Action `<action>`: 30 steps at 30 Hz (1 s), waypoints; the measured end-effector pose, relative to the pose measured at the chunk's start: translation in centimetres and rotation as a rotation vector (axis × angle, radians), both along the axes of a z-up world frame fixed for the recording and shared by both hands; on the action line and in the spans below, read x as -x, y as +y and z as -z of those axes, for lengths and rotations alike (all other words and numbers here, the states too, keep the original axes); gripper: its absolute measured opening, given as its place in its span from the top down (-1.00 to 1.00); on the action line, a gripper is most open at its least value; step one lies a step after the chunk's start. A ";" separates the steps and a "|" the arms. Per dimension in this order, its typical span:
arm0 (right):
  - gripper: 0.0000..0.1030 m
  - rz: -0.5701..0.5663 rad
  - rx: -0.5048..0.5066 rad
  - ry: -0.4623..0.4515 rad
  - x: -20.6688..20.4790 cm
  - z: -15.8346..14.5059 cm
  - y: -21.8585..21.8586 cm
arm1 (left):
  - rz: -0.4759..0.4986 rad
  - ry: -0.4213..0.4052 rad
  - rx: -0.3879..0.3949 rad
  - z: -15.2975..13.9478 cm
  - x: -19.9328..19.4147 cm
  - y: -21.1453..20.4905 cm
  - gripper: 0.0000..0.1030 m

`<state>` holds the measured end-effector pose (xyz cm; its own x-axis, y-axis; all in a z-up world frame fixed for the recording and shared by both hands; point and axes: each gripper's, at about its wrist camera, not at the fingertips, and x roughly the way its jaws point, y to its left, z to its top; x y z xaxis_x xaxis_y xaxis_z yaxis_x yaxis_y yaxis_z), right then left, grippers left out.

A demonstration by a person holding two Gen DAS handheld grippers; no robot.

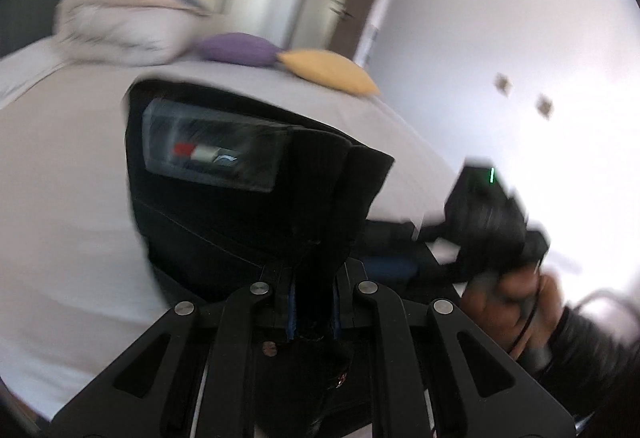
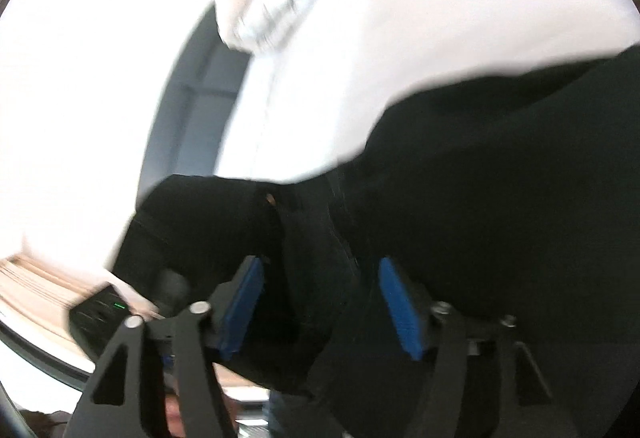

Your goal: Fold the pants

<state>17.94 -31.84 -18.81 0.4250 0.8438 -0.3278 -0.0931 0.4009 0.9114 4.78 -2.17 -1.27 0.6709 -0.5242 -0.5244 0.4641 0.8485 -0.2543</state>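
Gripping the pants (image 1: 248, 198) at a bunched fold, the left tool (image 1: 312, 318) is clenched tight on dark fabric, its pads nearly meeting around the cloth. Right tool (image 2: 320, 302) has blue pads (image 2: 242, 302) spread with a thick bundle of the same black fabric between them; both pads look pressed against it, so grasping the pants, though blur makes contact on the right-hand pad hard to confirm. Pants are lifted off the bed (image 1: 60, 178), hanging from both tools, waistband label with red/white patch (image 1: 204, 150) facing the left wrist camera. Beyond the pants on the bed: white pillow (image 1: 120, 22) at the far end, purple cushion (image 1: 236, 48) just beside it, yellow cushion (image 1: 328, 70) touching the purple one. In the left view the right hand (image 1: 516, 302) holds its tool body to the right of the pants. Both views motion-blurred.
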 end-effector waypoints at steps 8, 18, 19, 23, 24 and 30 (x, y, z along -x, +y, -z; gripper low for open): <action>-0.82 0.117 -0.049 0.056 2.4 2.2 -8.0 | 0.216 0.048 -0.281 6.5 1.2 -13.2 0.80; -0.79 0.046 0.129 0.076 0.9 1.6 -5.1 | 0.258 -0.091 -0.479 8.0 4.5 -18.5 0.79; -0.67 0.030 0.163 0.074 0.8 1.3 -4.6 | 0.263 -0.099 -0.486 8.2 5.1 -18.7 0.79; 0.06 -0.019 0.197 0.079 0.1 1.3 -3.7 | 0.275 -0.132 -0.513 8.9 7.1 -18.0 0.79; 0.24 -0.019 0.215 0.074 0.1 1.2 -3.6 | 0.277 -0.137 -0.518 9.0 7.5 -18.2 0.79; 0.70 0.014 0.325 0.009 1.5 -1.1 -3.1 | 0.305 -0.172 -0.523 8.7 9.9 -19.1 0.79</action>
<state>16.39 -34.95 -17.72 0.4315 0.6884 -0.5831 -0.0778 0.6723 0.7362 -5.14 -21.29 -9.93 0.6291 -0.4086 -0.6613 0.7025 0.6630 0.2587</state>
